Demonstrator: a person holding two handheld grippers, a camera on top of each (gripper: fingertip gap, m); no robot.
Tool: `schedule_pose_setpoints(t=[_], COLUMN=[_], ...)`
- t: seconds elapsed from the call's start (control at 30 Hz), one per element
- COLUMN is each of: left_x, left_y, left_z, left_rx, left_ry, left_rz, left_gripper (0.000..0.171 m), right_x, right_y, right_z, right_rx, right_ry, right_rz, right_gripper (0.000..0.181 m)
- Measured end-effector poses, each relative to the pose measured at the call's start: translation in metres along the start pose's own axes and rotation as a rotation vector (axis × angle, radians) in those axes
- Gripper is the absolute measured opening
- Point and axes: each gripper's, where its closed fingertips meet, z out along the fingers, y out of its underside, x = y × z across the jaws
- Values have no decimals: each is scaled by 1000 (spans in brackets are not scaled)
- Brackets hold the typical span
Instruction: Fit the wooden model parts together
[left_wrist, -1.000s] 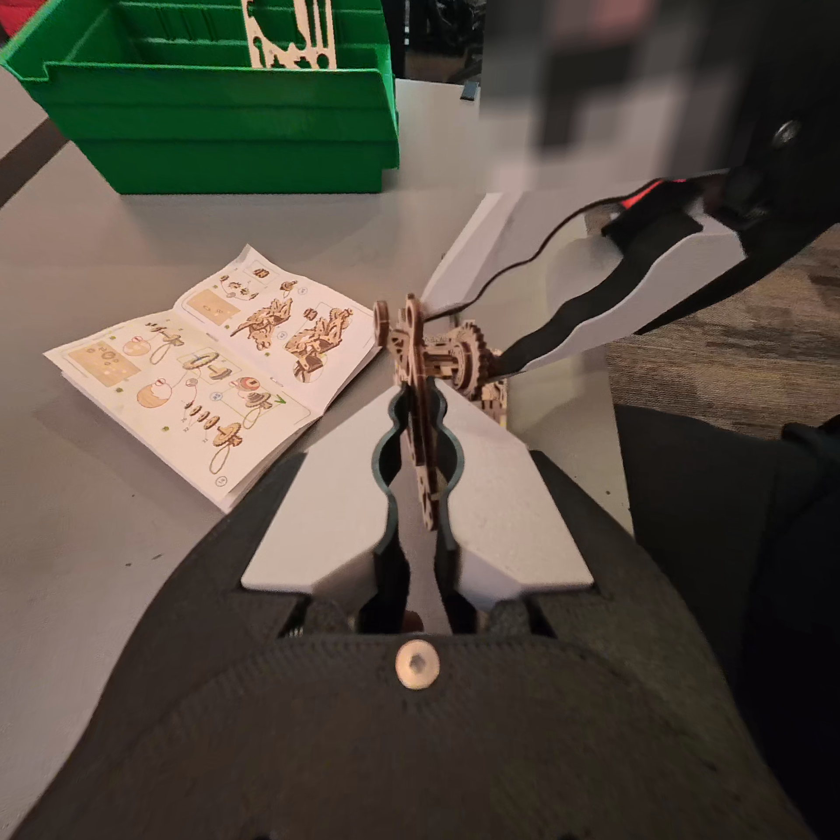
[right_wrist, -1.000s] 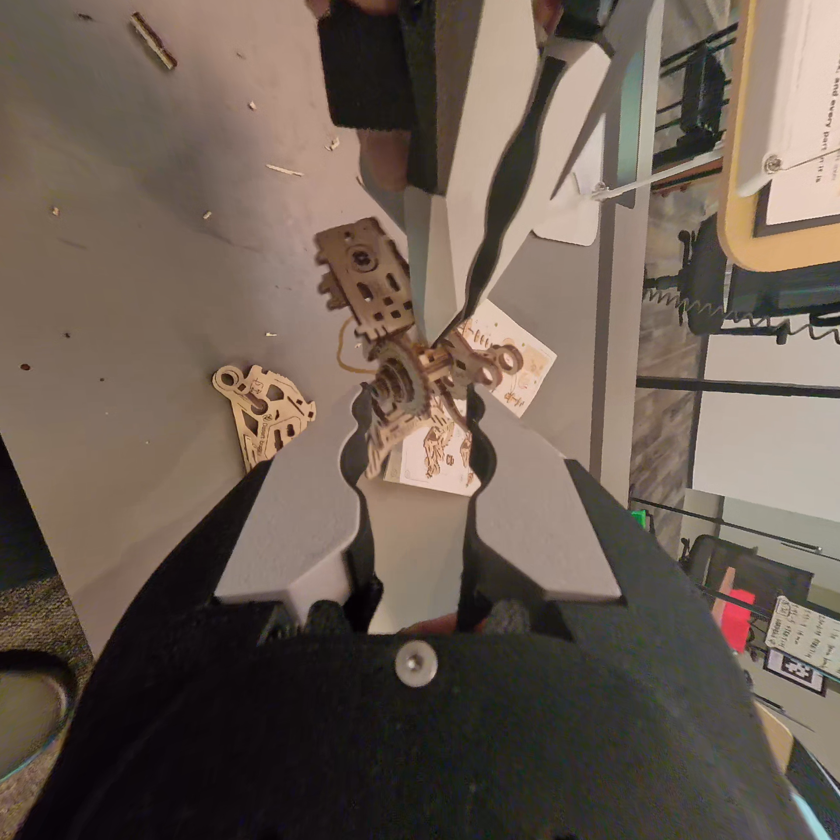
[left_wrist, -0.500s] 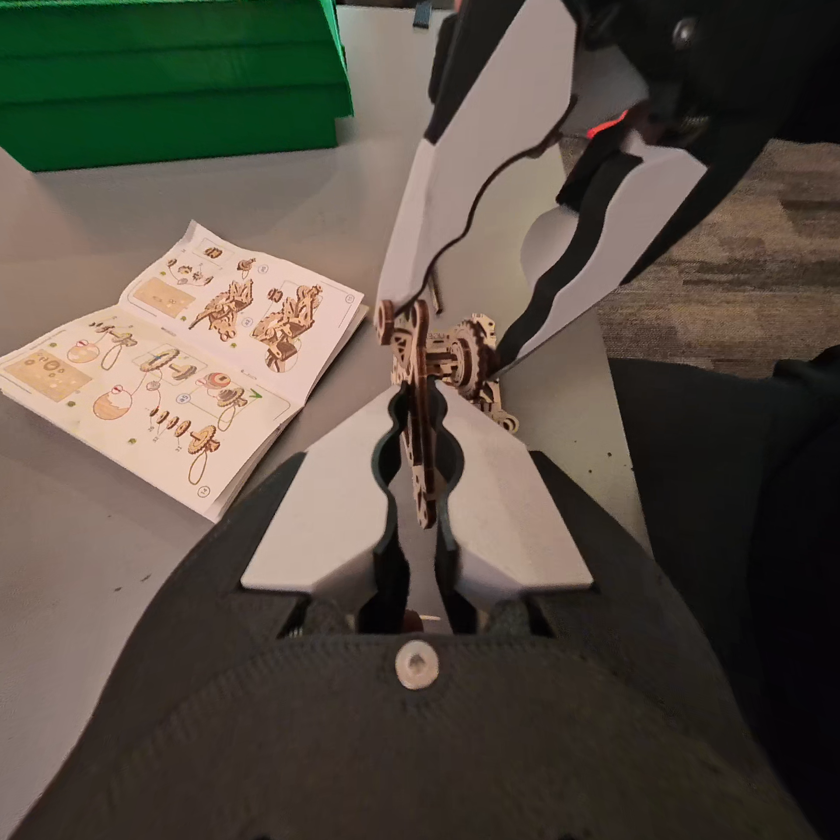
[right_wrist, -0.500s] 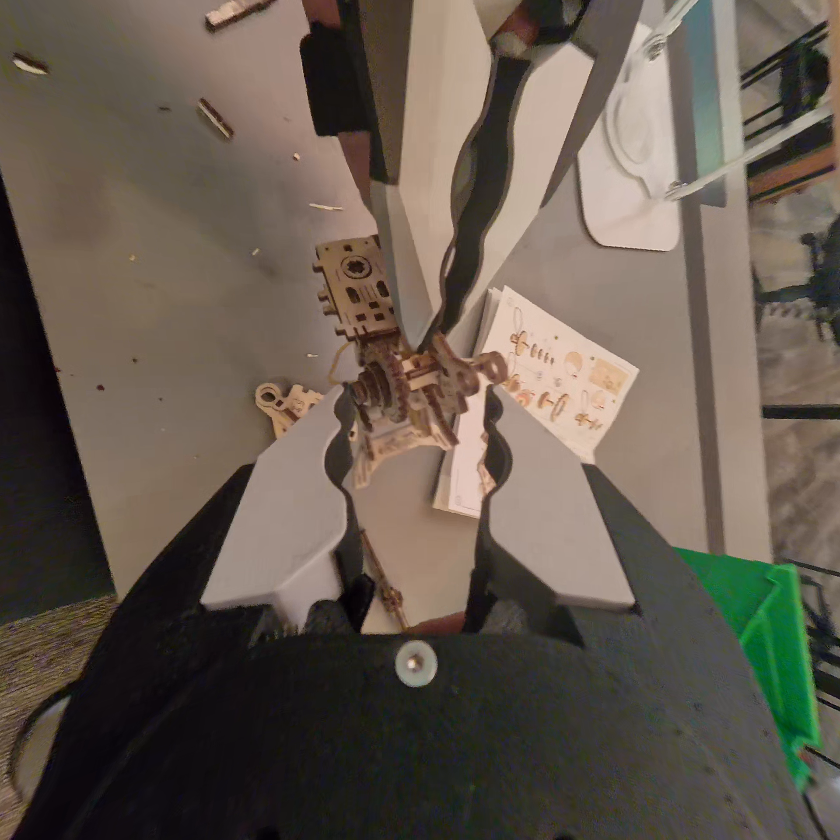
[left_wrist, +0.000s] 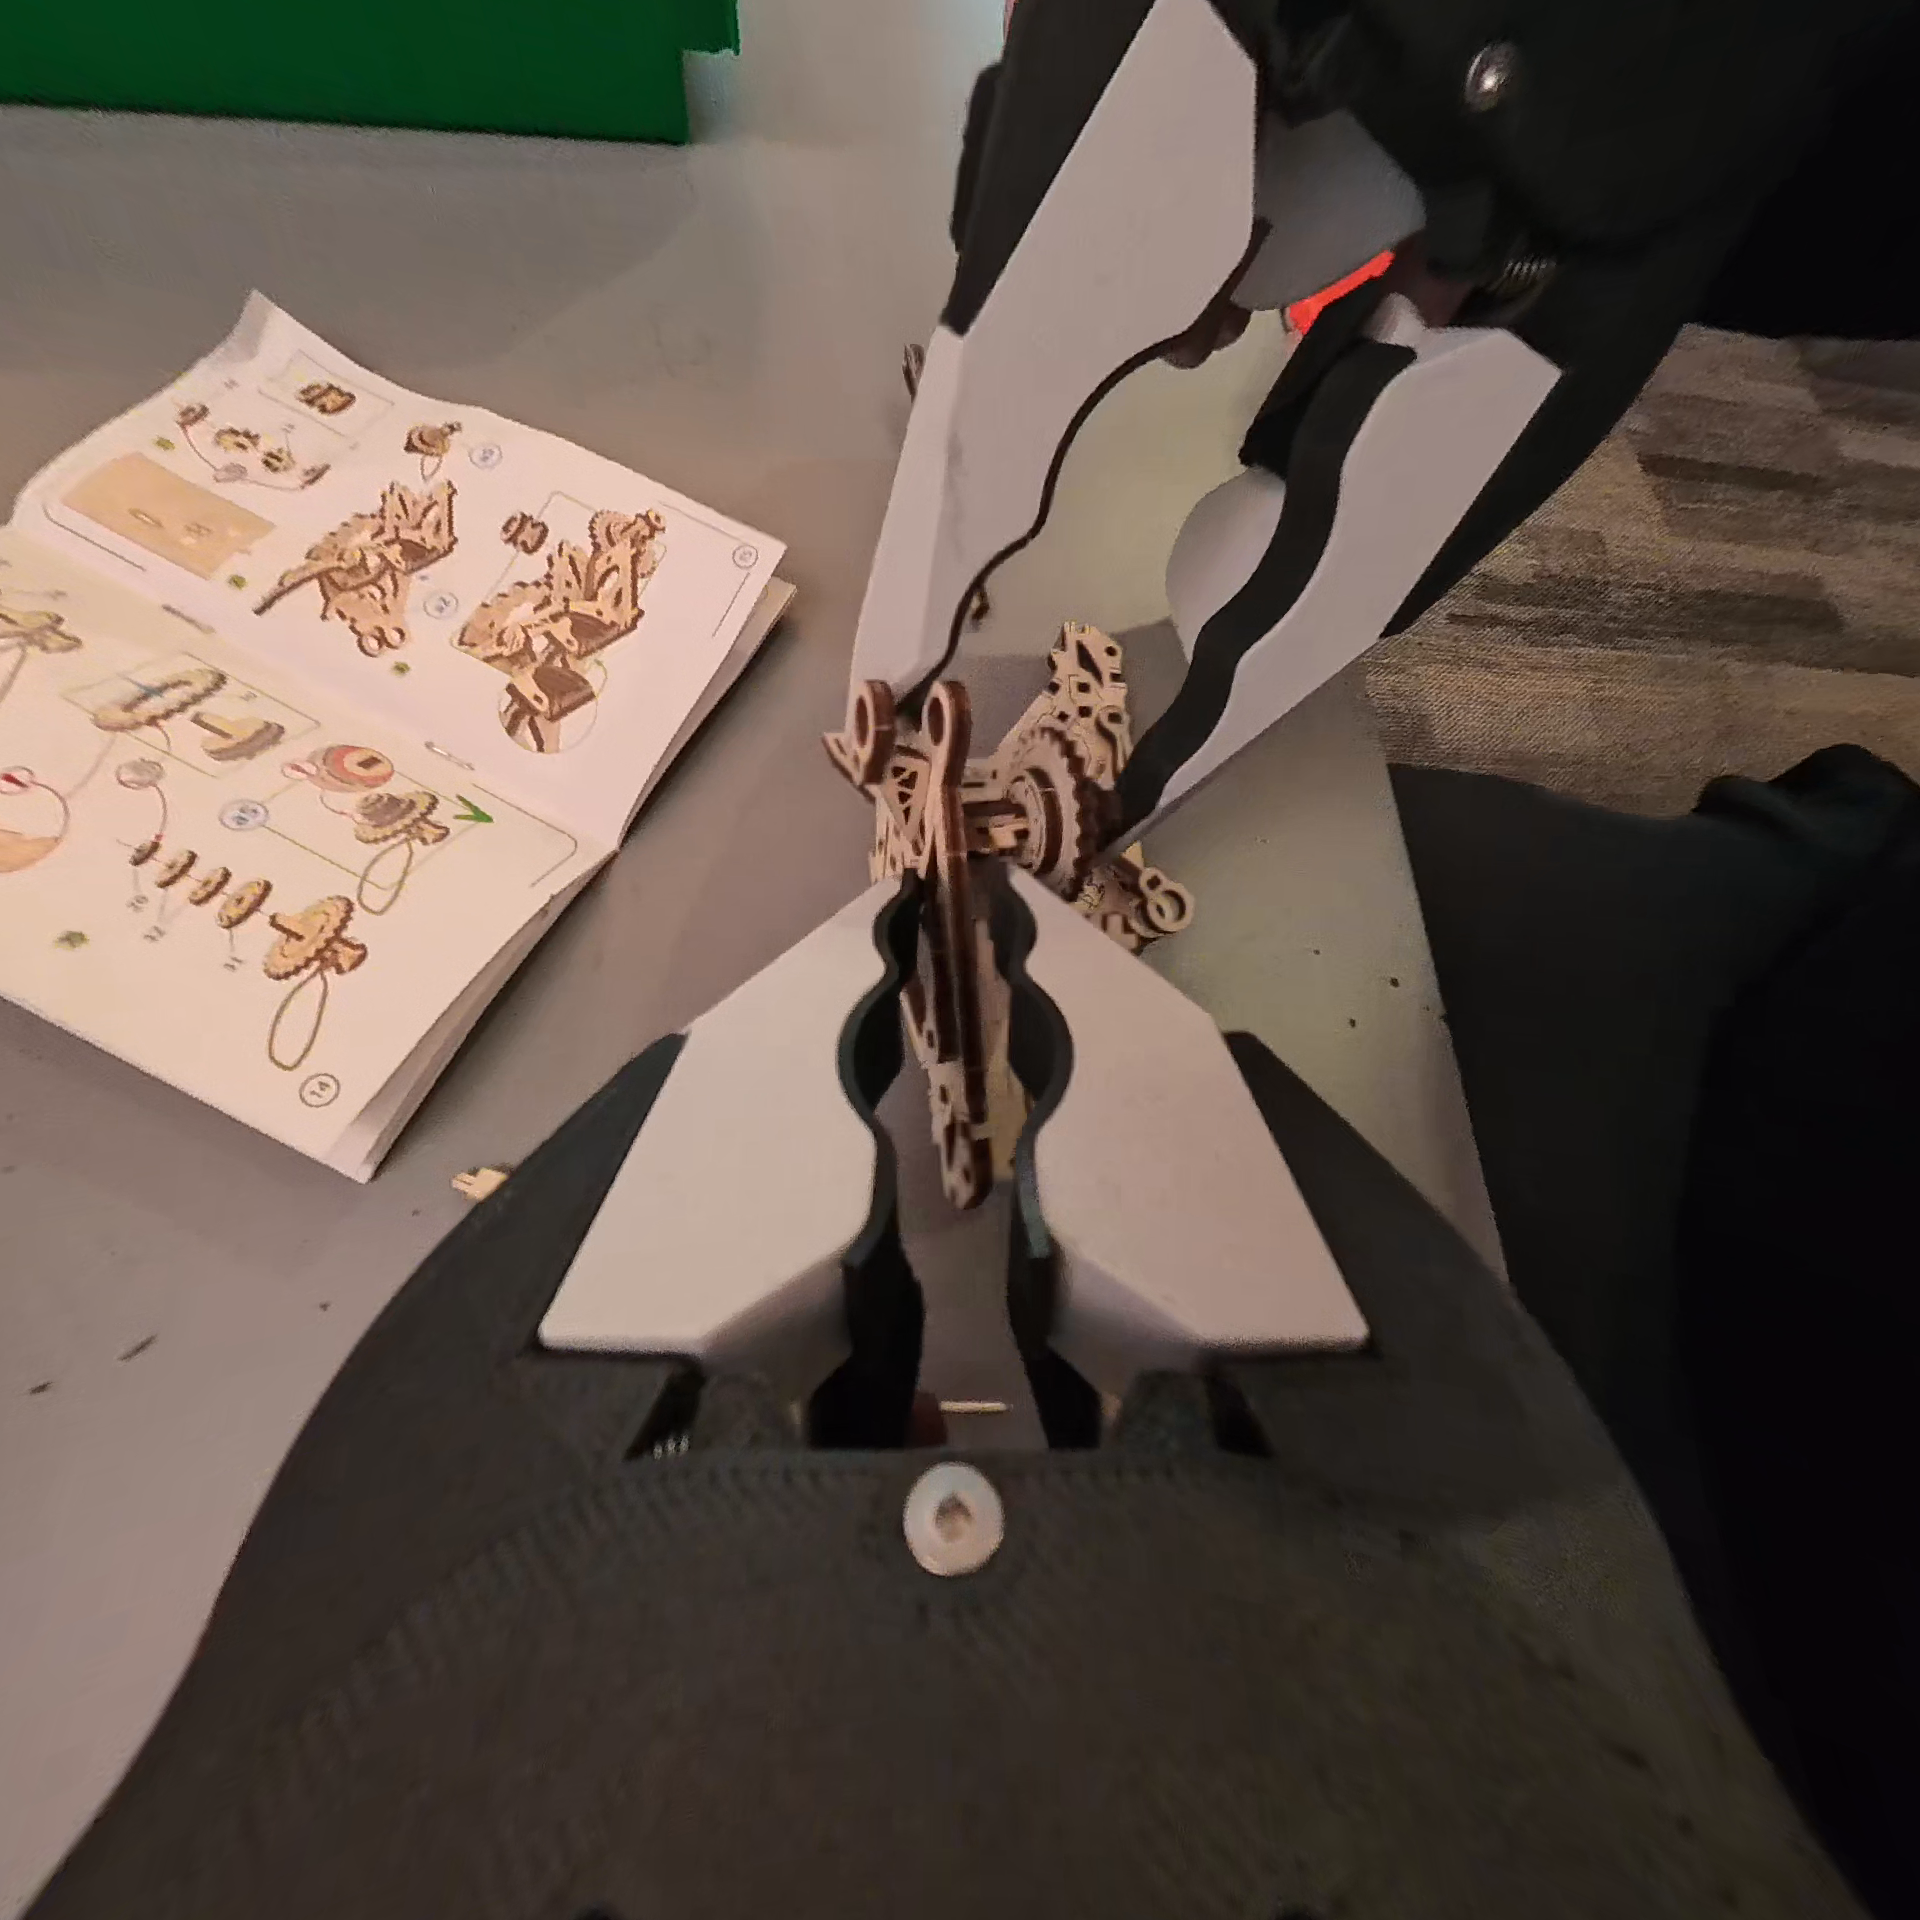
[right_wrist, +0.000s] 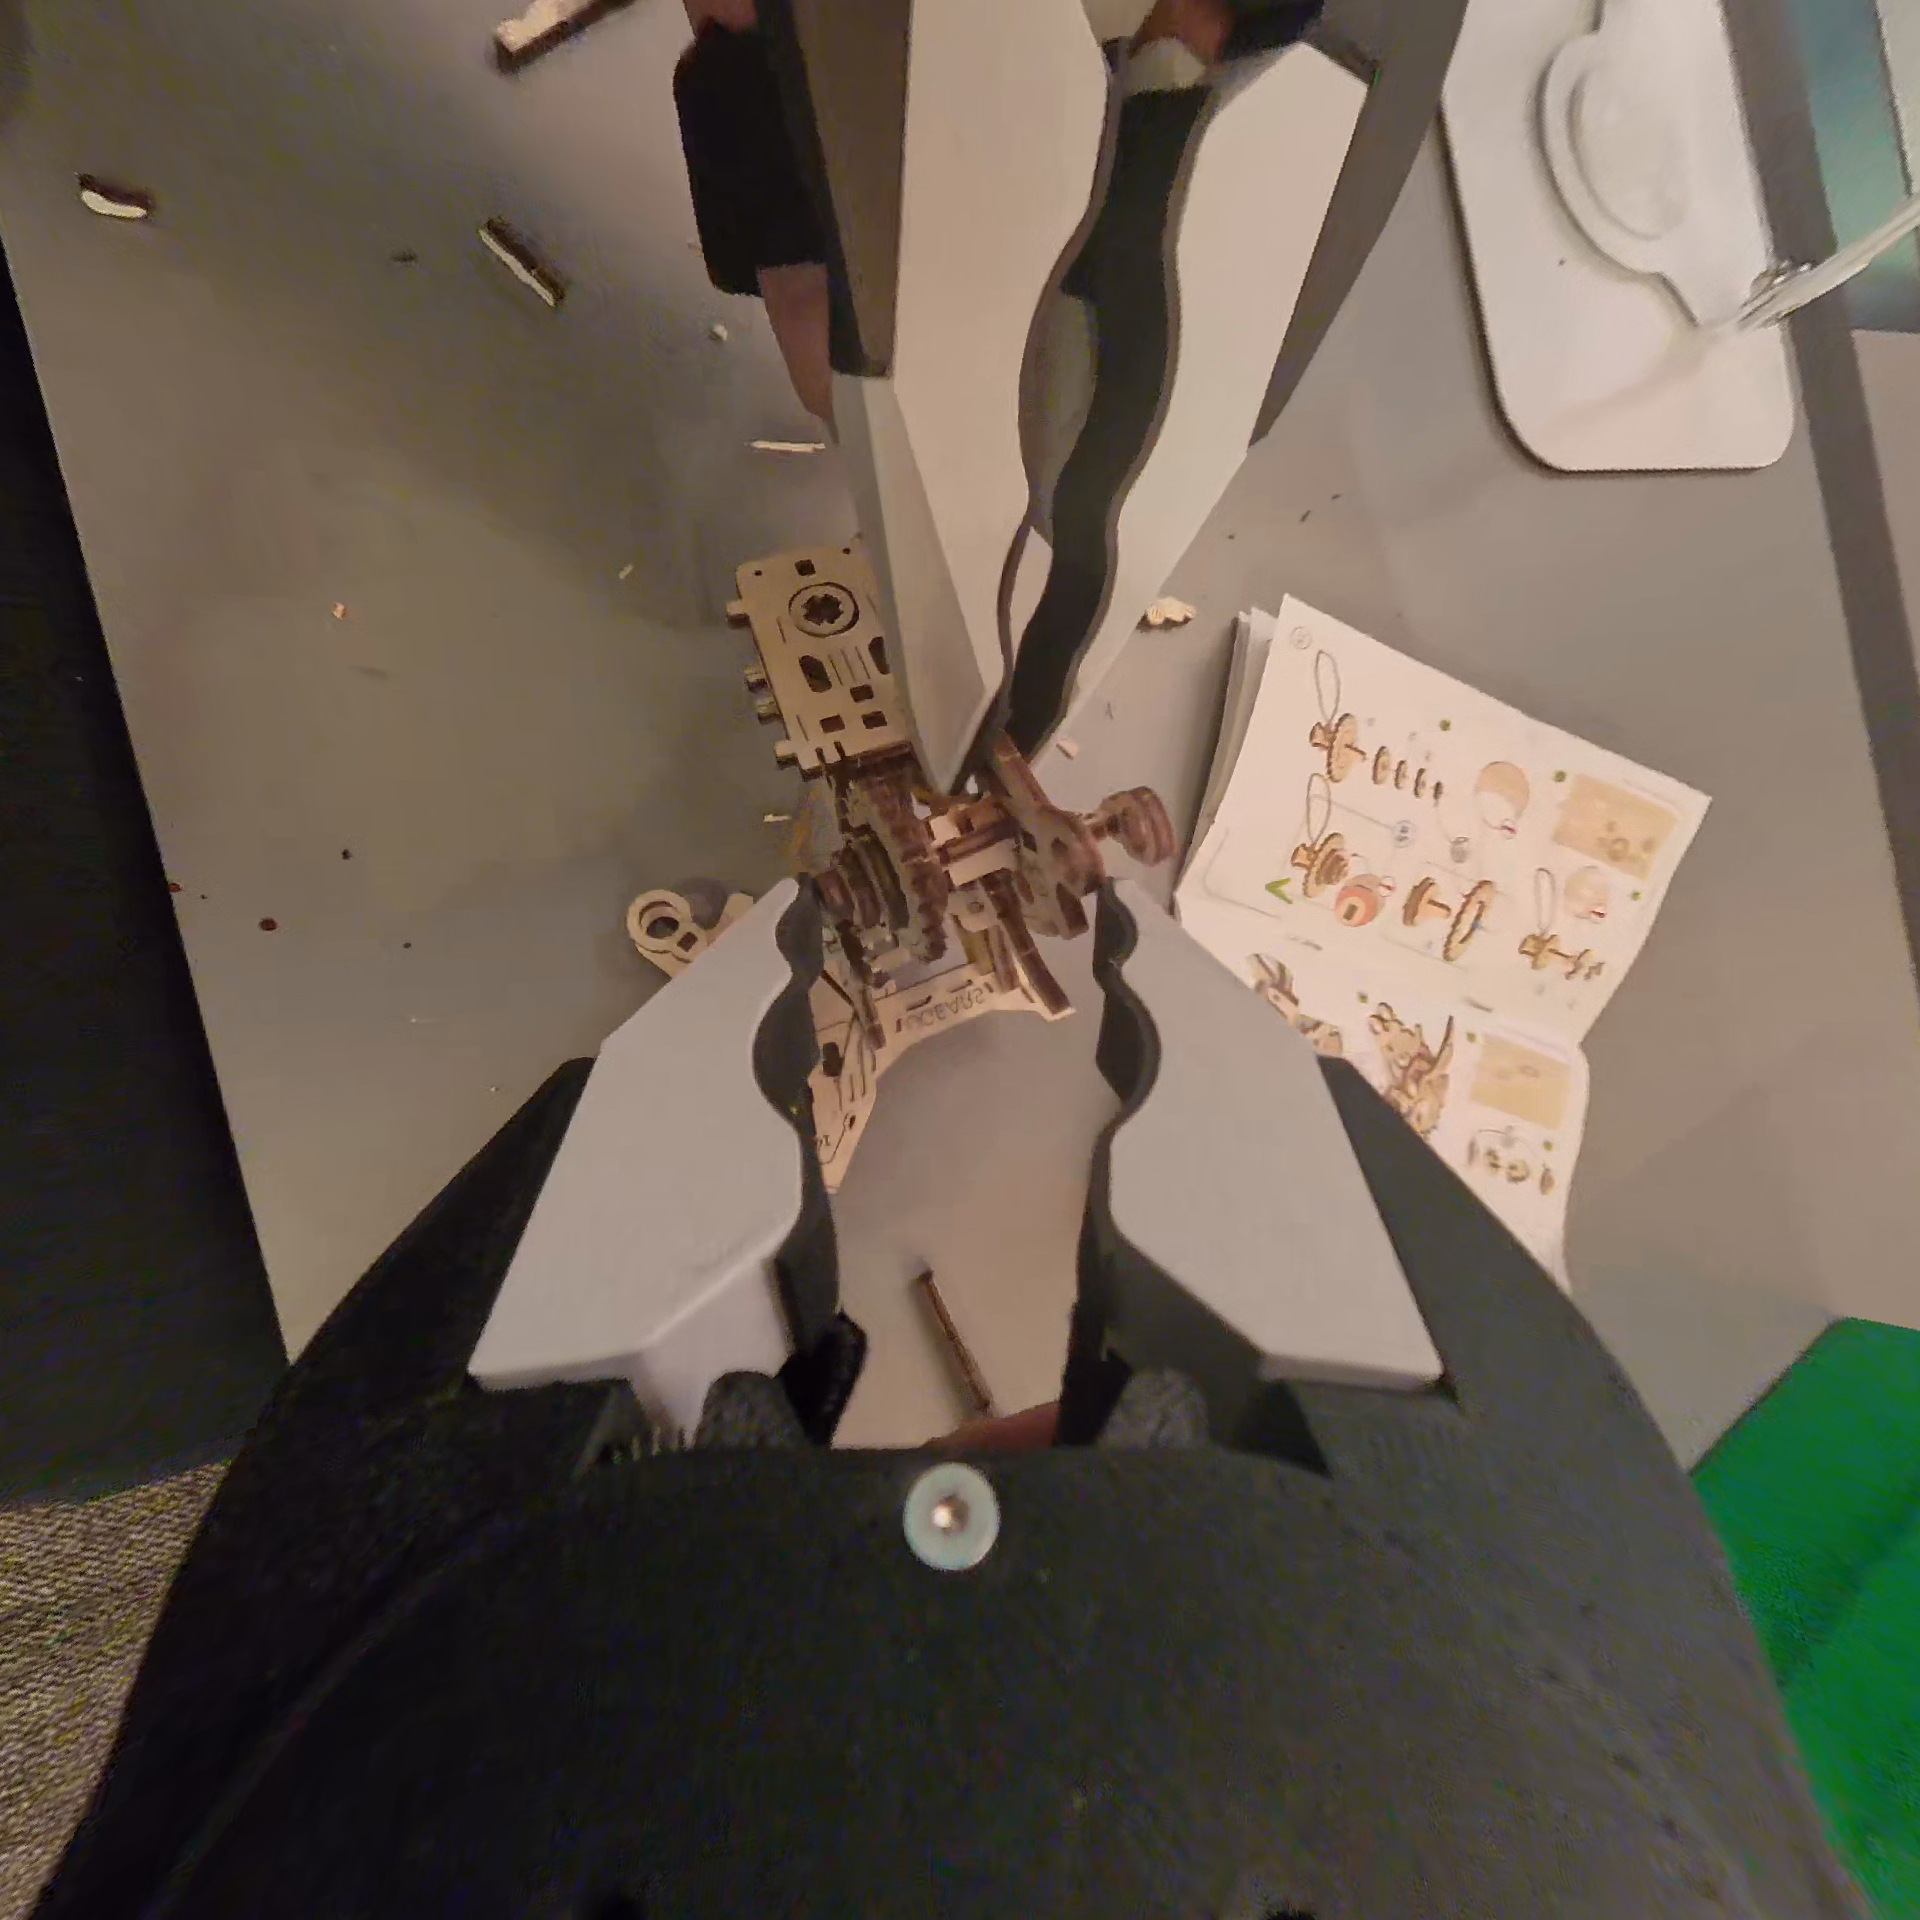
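Note:
The wooden model (left_wrist: 997, 810) is a small gear-and-axle assembly on flat laser-cut plates, held just above the grey table (left_wrist: 623, 312). My left gripper (left_wrist: 956, 904) is shut on one of its upright plates, seen edge-on between the fingers. My right gripper (left_wrist: 1010, 764) comes down from the upper right and spans the axle, one fingertip against the crank end and the other against the gear. In the right wrist view the model (right_wrist: 935, 883) fills the gap between the right gripper (right_wrist: 951, 904) fingers. The left gripper (right_wrist: 966, 769) reaches in from the top.
An open instruction booklet (left_wrist: 364, 727) lies left of the model and also shows in the right wrist view (right_wrist: 1455, 883). A green bin (left_wrist: 343, 62) stands behind it. A loose wooden part (right_wrist: 675, 925), wood scraps (right_wrist: 520, 260) and a white stand base (right_wrist: 1621, 260) lie on the table. The table edge (left_wrist: 1434, 987) is close on the right.
The right gripper let go of the gear, widened, swung up over the model, and now spans it across the axle. The left gripper kept its hold and moved lower.

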Motion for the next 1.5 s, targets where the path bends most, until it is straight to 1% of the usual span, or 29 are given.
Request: schedule_pose_setpoints(t=[0.17,0.3,0.43,0.5,0.53,0.6,0.67,0.73,0.9,1.0,1.07,1.17,1.27,1.4,1.5], left_x=[-1,-2,-12,-15,-17,-19,-18,-22,-23,-22,-19,-18,-17,-16,-12], left_y=[3,5,10,9,11,14,13,13,11,11,14,17,19,27,28], left_z=[4,4,-1,-6,-6,-6,-6,-8,-7,-7,-5,-6,-7,-8,-10], left_rx=[41,63,75,109,102,91,118,128,115,94,86,91,58,-25,-49], left_ry=[23,16,-37,-57,-85,-151,-182,-264,-334,-366,-359,-364,-373,-369,-341], left_rz=[-89,-124,-190,-238,-245,-225,-221,-182,-145,-104,-100,-99,-83,-54,-32], left_gripper=[19,17,25,26,26,27,27,28,26,22,12,9,9,9,13], right_x=[-3,-7,-7,-8,-8,-7,-9,-9,-8,-8,-7,-7,-8,-9,-10], right_y=[4,2,0,-1,-3,-4,-6,-6,-5,-5,-4,-5,-5,-6,-7], right_z=[7,13,16,17,18,19,20,21,21,22,22,22,23,24,24], right_rx=[-4,-5,-3,-2,0,-1,7,7,-2,-7,-11,-15,-18,-23,-26], right_ry=[-13,-27,-22,-21,-19,-13,-13,-10,-4,-1,3,8,10,5,4], right_rz=[21,49,71,84,88,102,105,111,118,118,118,116,109,106,96], right_gripper=[47,46,47,48,48,49,48,49,48,48,48,47,48,48,48])
